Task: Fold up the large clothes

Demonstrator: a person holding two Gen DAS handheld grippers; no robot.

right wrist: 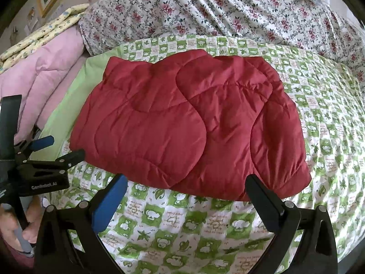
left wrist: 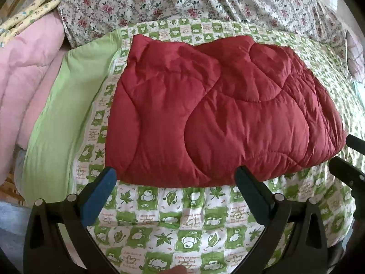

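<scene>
A dark red quilted garment lies folded into a wide flat bundle on the green-and-white patterned bed cover; it also shows in the right wrist view. My left gripper is open and empty, its fingertips at the garment's near edge. My right gripper is open and empty, just short of the garment's near edge toward its right end. The left gripper shows at the left of the right wrist view, beside the garment's left corner. The right gripper's fingers show at the right edge of the left wrist view.
A floral quilt is bunched along the far side of the bed. A pink quilt and a yellow printed cloth are piled at the left. A plain green strip borders the bed cover's left side.
</scene>
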